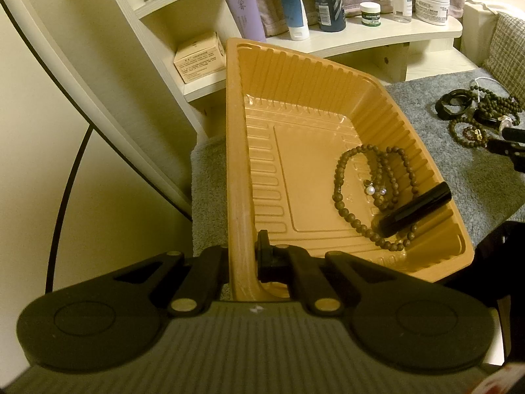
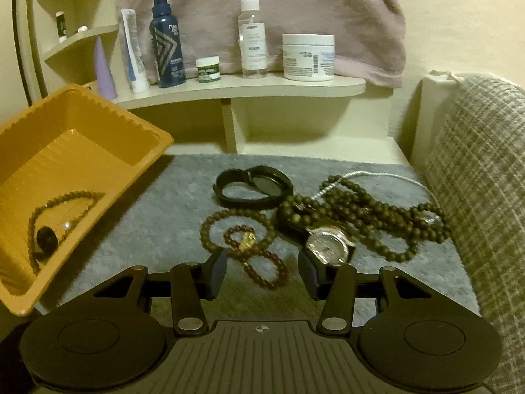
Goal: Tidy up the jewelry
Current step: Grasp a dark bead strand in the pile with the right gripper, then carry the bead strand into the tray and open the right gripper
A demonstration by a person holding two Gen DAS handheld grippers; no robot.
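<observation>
My left gripper [image 1: 241, 259] is shut on the left rim of the orange plastic tray [image 1: 236, 131], which tilts on the grey mat. Inside the tray lie a brown bead bracelet [image 1: 339, 184], small pearl earrings [image 1: 372, 190] and a black tube [image 1: 413, 210]. My right gripper [image 2: 262, 264] is open, low over the mat, with a dark red bead bracelet [image 2: 279, 267] bearing a gold charm lying between its fingers, untouched. Beside it lie a green bead bracelet [image 2: 210, 229], a silver watch [image 2: 328, 249], a black watch [image 2: 252, 187] and a long dark bead necklace [image 2: 361, 210].
A cream shelf [image 2: 262, 88] behind the mat holds bottles, a tube and jars, with a pink towel hanging above. A woven grey cushion [image 2: 485, 180] borders the mat on the right. A silver chain [image 2: 377, 174] trails from the pile. Bare grey mat [image 2: 147, 223] lies between tray and jewelry.
</observation>
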